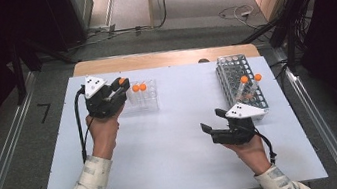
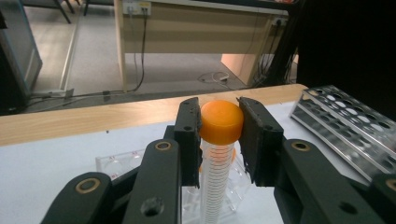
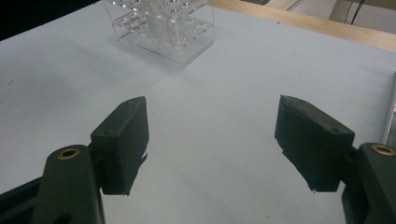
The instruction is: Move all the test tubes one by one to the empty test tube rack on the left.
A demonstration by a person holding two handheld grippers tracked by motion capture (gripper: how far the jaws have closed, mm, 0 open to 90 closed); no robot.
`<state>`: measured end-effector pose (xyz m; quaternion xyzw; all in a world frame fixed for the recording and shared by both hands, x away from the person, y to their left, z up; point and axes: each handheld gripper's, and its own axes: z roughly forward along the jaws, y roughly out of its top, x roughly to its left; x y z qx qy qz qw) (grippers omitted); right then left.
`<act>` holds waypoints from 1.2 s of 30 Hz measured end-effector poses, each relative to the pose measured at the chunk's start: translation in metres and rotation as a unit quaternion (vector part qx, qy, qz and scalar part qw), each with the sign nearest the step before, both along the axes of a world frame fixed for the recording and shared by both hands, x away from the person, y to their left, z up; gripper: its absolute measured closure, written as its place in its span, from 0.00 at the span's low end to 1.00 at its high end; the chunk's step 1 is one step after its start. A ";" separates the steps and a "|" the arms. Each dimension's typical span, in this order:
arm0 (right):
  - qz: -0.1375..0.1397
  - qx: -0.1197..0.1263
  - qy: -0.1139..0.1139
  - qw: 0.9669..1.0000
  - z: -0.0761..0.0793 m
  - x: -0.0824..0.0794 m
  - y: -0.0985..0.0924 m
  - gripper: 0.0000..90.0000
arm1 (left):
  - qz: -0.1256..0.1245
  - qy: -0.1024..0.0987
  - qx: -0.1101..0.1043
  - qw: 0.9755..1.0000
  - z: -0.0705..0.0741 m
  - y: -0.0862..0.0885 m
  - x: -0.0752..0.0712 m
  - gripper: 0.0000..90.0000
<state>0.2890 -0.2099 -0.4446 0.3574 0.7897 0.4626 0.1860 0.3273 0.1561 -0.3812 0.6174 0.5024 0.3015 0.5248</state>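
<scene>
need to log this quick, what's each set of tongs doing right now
Left tongs: closed on the orange cap of a tube, above the clear rack.
Right tongs: open, empty, over the table.

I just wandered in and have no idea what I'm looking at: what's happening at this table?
A person works at a white table with a hand-held gripper in each hand. The left gripper is shut on the orange cap of a clear tube, just over a small clear rack that already holds two orange-capped tubes. The right gripper is open and holds nothing, hanging over bare table. Beside it stands a larger grey rack with two more capped tubes in it.
</scene>
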 end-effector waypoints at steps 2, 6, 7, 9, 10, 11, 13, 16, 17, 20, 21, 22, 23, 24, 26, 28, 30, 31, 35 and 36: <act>0.001 0.000 -0.001 1.000 0.000 0.000 0.000 0.27 | 0.008 0.000 0.002 1.000 -0.001 0.001 0.004 0.77; -0.001 0.002 0.002 1.000 0.000 0.000 0.000 0.27 | 0.017 -0.001 0.005 1.000 -0.003 0.003 0.009 0.77; -0.001 0.002 0.002 1.000 0.000 0.000 0.000 0.27 | 0.020 -0.002 0.004 1.000 -0.003 0.003 0.011 0.77; 0.000 0.002 0.000 1.000 0.000 0.000 0.000 0.27 | 0.023 -0.002 0.001 1.000 -0.004 0.004 0.013 0.77; 0.000 0.002 0.000 1.000 0.000 0.000 0.000 0.27 | 0.025 -0.004 0.000 1.000 -0.004 0.004 0.014 0.77; -0.001 0.002 0.000 1.000 0.000 0.000 0.000 0.27 | 0.025 -0.004 0.002 1.000 -0.004 0.004 0.016 0.77; -0.001 0.002 0.001 1.000 0.000 0.000 -0.001 0.27 | 0.027 -0.004 0.004 1.000 -0.004 0.004 0.018 0.77; -0.002 0.003 0.002 1.000 0.000 0.000 -0.001 0.27 | 0.030 -0.004 0.004 1.000 -0.006 0.004 0.023 0.77; -0.001 0.003 0.002 1.000 0.000 0.000 -0.001 0.27 | 0.030 -0.002 0.006 1.000 -0.006 0.004 0.024 0.77; -0.002 0.004 0.002 1.000 0.000 0.000 -0.002 0.27 | 0.033 -0.002 0.012 0.999 -0.009 0.002 0.028 0.77; -0.001 0.003 0.001 1.000 0.000 0.001 -0.002 0.27 | 0.033 -0.003 0.012 0.999 -0.010 0.002 0.029 0.77; -0.001 0.004 0.002 1.000 0.000 0.001 -0.002 0.27 | 0.034 -0.003 0.014 0.999 -0.010 0.002 0.029 0.77; -0.003 0.004 0.003 1.000 0.000 0.000 -0.002 0.27 | 0.035 -0.004 0.014 0.999 -0.011 0.002 0.030 0.77; -0.003 0.005 0.002 1.000 0.000 0.000 -0.002 0.27 | 0.035 -0.004 0.015 0.999 -0.011 0.002 0.031 0.77; -0.003 0.005 0.003 1.000 0.000 0.000 -0.002 0.27 | 0.035 -0.005 0.017 0.999 -0.012 0.001 0.032 0.77; -0.002 0.005 0.003 1.000 0.000 0.001 -0.003 0.27 | 0.036 -0.004 0.019 0.999 -0.012 0.001 0.033 0.77; -0.003 0.004 0.003 1.000 0.000 0.001 -0.003 0.27 | 0.038 -0.005 0.026 0.999 -0.013 0.000 0.033 0.77; -0.003 0.005 0.003 1.000 0.000 0.001 -0.003 0.27 | 0.039 -0.003 0.028 0.999 -0.014 0.000 0.033 0.77; -0.003 0.004 0.003 1.000 0.000 0.001 -0.003 0.27 | 0.036 -0.001 0.033 0.999 -0.016 -0.002 0.035 0.77; -0.002 0.004 0.003 1.000 0.000 0.001 -0.003 0.27 | 0.036 -0.001 0.036 0.999 -0.016 -0.003 0.035 0.77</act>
